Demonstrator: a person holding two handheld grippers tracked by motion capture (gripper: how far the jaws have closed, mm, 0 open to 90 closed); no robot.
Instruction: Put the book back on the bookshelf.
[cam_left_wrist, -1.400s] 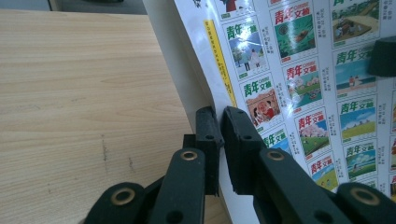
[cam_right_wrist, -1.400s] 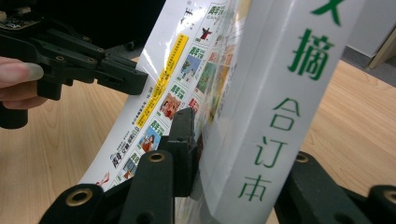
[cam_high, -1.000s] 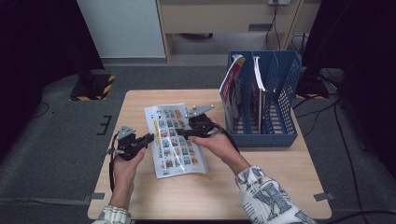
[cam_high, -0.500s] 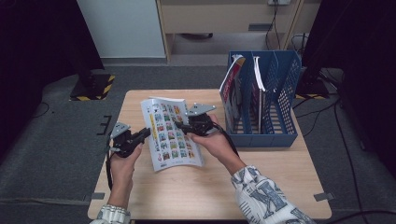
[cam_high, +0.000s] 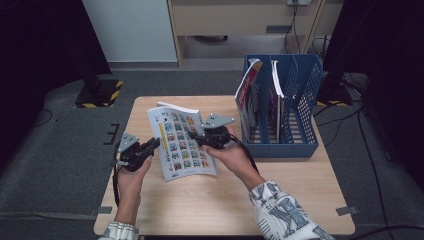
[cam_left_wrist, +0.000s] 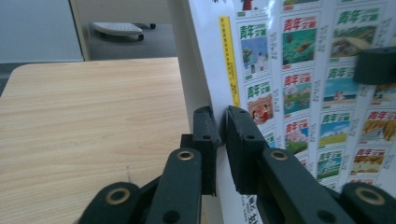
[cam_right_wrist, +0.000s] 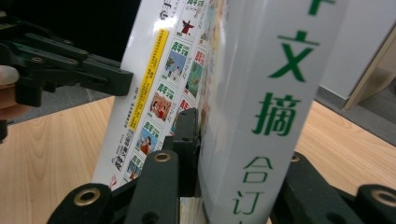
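Both claws pinch one thick magazine above a wooden counter. The left claw (cam_left_wrist: 219, 135) has its pads pressed on the thin left edge of the magazine (cam_high: 181, 142), right beside the yellow strip printed on the cover. The right claw (cam_right_wrist: 233, 154) clamps the thick bound side; its near pad lies flat on the cover, while its far pad sits behind the white spine and cannot be made out. This claw's jaws have just been closing on the magazine. In the high view the left claw (cam_high: 150, 146) meets the magazine's left edge and the right claw (cam_high: 196, 137) reaches across its right half, a grey plate riding on top of it. The magazine is tilted, its far end raised off the counter (cam_high: 280, 195); whether its near corner touches the wood is hard to tell. Rows of small colour pictures fill the cover, the print too fine to read from above. To the right stands a blue file rack (cam_high: 295, 145), touching nothing held, with a red-covered booklet (cam_high: 248, 95) leaning in its left slot. A patterned sleeve (cam_high: 280, 210) is cut off at the lower edge.
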